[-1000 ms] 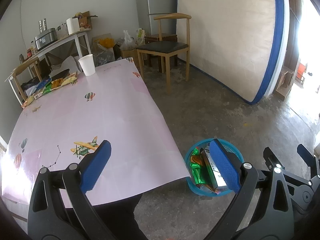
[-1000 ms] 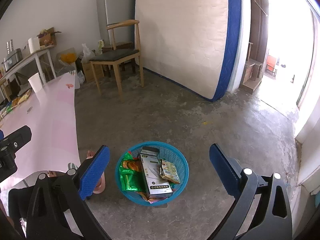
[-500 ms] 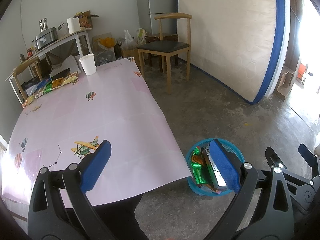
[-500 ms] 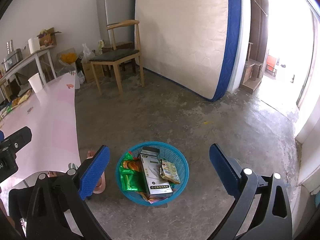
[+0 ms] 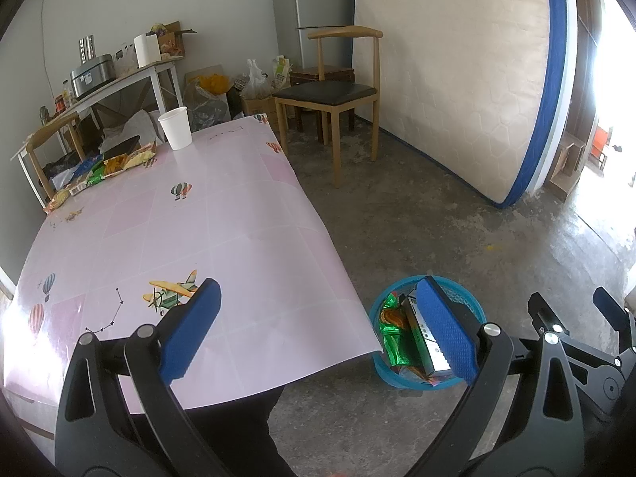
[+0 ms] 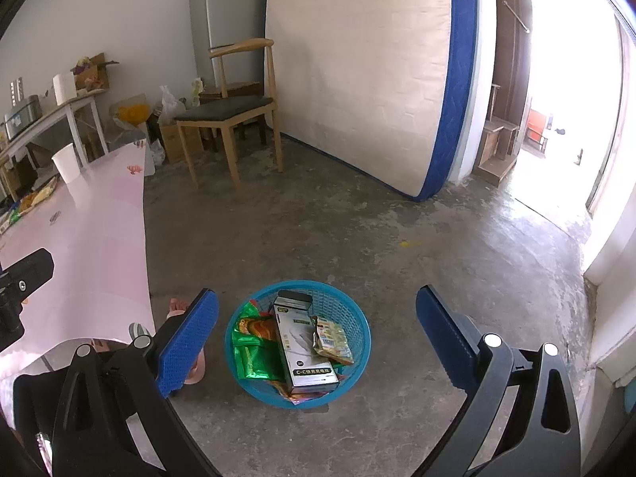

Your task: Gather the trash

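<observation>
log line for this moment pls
left gripper open, empty | right gripper open above basket | wrappers, cup on table

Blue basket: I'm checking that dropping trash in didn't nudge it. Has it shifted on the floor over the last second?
No. In the right wrist view the blue basket sits the same way relative to the yellow mark on the floor and the table edge.

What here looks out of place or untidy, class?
Snack wrappers lie strewn along the table's far edge beside a paper cup, still uncollected. The basket on the floor already holds a box and wrappers.
</observation>
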The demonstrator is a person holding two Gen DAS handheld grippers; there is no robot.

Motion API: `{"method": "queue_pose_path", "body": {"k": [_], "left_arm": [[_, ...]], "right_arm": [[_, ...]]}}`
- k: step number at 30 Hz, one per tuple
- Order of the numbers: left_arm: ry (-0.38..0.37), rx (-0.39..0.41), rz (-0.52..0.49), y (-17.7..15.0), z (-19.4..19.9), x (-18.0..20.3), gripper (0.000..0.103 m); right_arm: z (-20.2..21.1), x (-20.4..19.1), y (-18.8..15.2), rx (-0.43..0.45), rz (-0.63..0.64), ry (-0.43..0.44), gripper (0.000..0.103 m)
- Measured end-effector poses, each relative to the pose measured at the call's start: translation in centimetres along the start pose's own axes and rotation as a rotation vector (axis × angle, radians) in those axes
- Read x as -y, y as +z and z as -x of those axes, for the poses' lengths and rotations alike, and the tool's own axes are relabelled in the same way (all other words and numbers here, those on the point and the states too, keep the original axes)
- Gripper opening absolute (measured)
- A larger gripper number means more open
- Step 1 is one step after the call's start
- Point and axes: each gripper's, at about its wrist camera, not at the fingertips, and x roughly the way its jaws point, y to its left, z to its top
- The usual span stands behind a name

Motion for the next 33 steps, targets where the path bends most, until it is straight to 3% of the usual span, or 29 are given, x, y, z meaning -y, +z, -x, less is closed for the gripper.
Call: {"method": "queue_pose_path", "body": {"k": [33], "left_arm": [[0.029,-0.015,0.024,0.6,-0.5,-1.3,0.095]], "right_arm": [[-0.1,0.6,0.8,0.005,0.008,0.001,0.097]]}}
